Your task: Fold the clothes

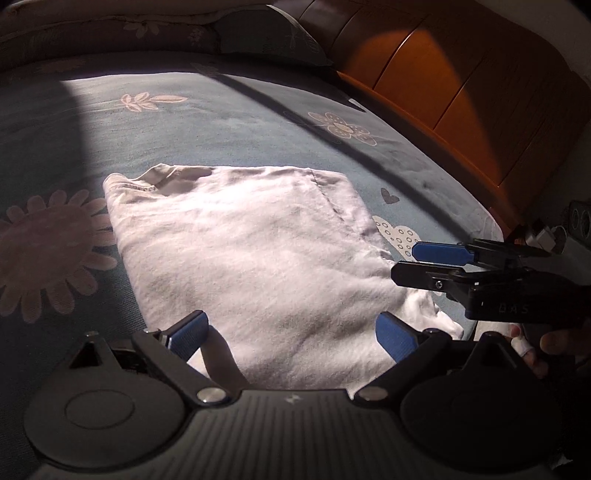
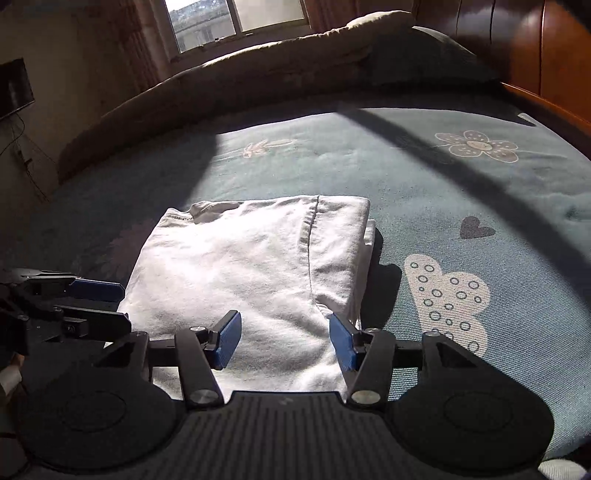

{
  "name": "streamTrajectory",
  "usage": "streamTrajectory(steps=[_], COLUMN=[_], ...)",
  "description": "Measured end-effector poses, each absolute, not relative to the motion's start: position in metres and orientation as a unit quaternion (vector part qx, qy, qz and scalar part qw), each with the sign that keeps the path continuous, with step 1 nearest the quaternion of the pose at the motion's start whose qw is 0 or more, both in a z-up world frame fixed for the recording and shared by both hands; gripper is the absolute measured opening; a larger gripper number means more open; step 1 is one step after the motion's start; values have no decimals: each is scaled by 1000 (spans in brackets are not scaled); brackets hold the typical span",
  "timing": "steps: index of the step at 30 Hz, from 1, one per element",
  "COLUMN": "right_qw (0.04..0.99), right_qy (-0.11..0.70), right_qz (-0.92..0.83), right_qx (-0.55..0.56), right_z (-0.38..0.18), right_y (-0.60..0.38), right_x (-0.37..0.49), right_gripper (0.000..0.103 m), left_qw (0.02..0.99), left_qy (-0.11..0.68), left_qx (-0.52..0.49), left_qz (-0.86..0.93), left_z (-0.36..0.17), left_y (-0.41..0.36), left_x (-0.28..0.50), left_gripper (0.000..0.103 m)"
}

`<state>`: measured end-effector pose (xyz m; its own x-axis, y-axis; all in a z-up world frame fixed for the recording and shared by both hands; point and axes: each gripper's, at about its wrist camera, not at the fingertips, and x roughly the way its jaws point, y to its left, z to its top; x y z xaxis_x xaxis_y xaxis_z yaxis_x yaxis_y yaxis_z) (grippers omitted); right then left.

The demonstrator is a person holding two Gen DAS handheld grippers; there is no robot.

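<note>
A white garment point(image 1: 251, 251) lies folded into a rectangle on the blue-green flowered bedspread point(image 1: 221, 122); it also shows in the right wrist view point(image 2: 240, 269). My left gripper point(image 1: 291, 338) is open, its blue pads over the garment's near edge, holding nothing. My right gripper point(image 2: 284, 341) is open over the garment's near right corner, holding nothing. The right gripper shows from the side in the left wrist view point(image 1: 406, 264), at the garment's right edge. The left gripper shows at the left of the right wrist view point(image 2: 122, 304).
A wooden headboard point(image 1: 443, 85) runs along the right side of the bed. A rolled brown quilt point(image 2: 229, 85) and a pillow point(image 2: 424, 55) lie at the far side. A window point(image 2: 236, 18) is beyond. The bedspread point(image 2: 461, 184) continues to the right.
</note>
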<state>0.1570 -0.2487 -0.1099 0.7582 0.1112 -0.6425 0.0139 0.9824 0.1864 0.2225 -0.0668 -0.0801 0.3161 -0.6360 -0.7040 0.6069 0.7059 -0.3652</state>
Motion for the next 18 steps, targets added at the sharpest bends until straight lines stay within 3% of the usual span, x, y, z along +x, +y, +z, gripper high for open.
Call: streamTrajectory(steps=[6, 8, 11, 18], right_qw=[922, 927, 929, 927], right_qy=[384, 372, 368, 370], right_qz=[28, 35, 40, 46], right_qx=[44, 39, 24, 42], right_z=[-135, -143, -146, -140], right_y=[-237, -233, -224, -225], right_x=[190, 186, 185, 183], right_gripper=[72, 87, 95, 99], left_qw=[812, 816, 814, 813], left_qy=[437, 423, 427, 444], left_qx=[-70, -72, -75, -73], left_qz=[-380, -387, -386, -369], left_z=[-76, -68, -71, -69], left_y=[-56, -53, -60, -75], left_x=[227, 227, 239, 247], left_gripper=[101, 101, 101, 101])
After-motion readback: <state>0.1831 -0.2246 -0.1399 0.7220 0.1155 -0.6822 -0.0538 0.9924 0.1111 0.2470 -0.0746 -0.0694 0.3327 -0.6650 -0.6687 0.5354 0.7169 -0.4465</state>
